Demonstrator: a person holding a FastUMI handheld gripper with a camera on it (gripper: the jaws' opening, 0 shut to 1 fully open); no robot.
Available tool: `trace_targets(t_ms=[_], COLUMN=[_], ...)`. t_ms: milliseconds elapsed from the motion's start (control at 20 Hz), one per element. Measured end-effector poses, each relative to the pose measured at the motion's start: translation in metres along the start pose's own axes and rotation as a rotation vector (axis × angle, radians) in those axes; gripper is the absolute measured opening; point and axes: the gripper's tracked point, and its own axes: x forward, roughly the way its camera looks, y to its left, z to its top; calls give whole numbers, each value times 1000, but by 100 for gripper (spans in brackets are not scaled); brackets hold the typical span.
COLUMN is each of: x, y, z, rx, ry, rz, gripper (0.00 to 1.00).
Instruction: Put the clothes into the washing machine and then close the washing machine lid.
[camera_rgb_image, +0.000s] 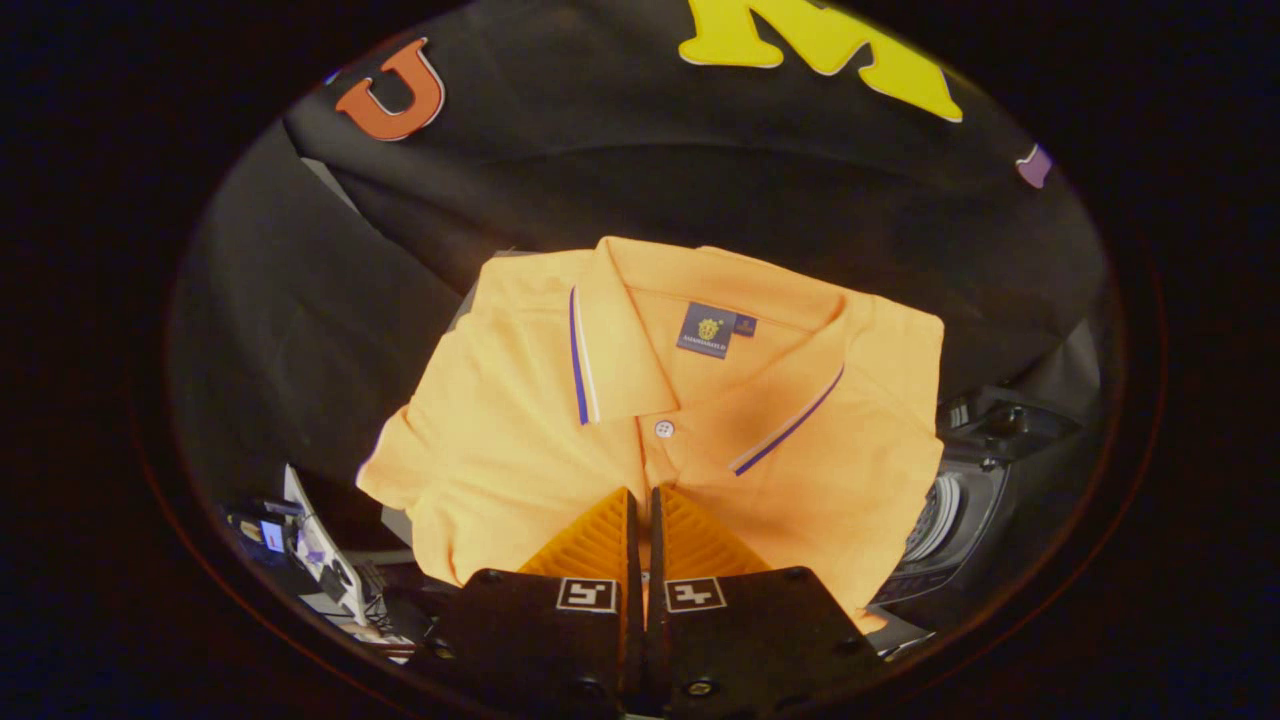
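An orange polo shirt (560, 420) with a blue-and-white striped collar and a white button hangs spread out just ahead of my fingers. My gripper (644, 492) is shut on the shirt's front placket below the button, both fingers pressing the cloth between them. To the right, partly hidden behind the shirt, the dark washing machine (965, 500) shows a pale ribbed drum opening.
Black cloth wall stands behind and to the left of the shirt. Low on the left sit a laptop-like device (320, 545) and some cables.
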Motion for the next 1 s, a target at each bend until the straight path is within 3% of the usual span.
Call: trace_targets(t_ms=[150,450,1000], x=[-17,-42,-90], y=[-4,-17,-72], z=[6,13,-24], rx=[-3,-47,79], ry=[-51,-181,-273], rz=[-6,-109,-168], gripper=[4,4,4])
